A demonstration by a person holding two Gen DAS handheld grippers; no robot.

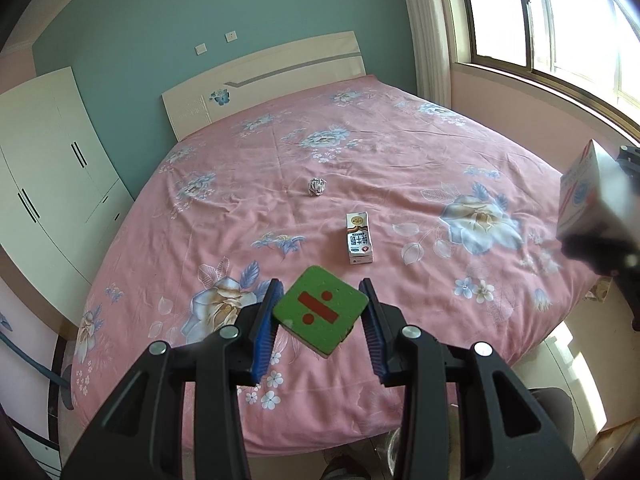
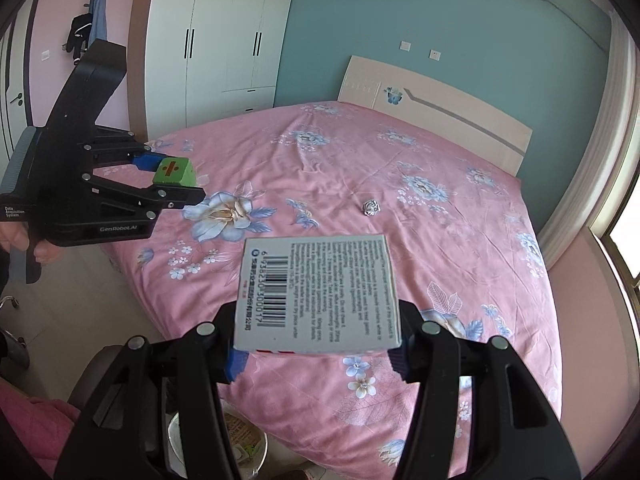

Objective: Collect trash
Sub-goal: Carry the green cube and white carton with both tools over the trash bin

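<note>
My left gripper point(image 1: 322, 322) is shut on a green foam block point(image 1: 320, 310) with a red division sign, held above the pink flowered bed point(image 1: 400, 168). The same left gripper point(image 2: 176, 178) and green block point(image 2: 174, 171) show at the left of the right wrist view. My right gripper point(image 2: 318, 354) is shut on a white cardboard box point(image 2: 318, 292) with a barcode and small print; that box point(image 1: 582, 196) shows at the right edge of the left wrist view. On the bed lie a small milk carton point(image 1: 359, 238) and a crumpled paper ball point(image 1: 316, 186), point(image 2: 371, 207).
A bin with trash in it point(image 2: 224, 440) stands on the floor below the bed's near edge. A white wardrobe point(image 2: 216, 40) stands left of the headboard point(image 2: 440, 112). A window point(image 1: 560, 20) is at the right. A hand point(image 2: 24, 240) holds the left gripper's handle.
</note>
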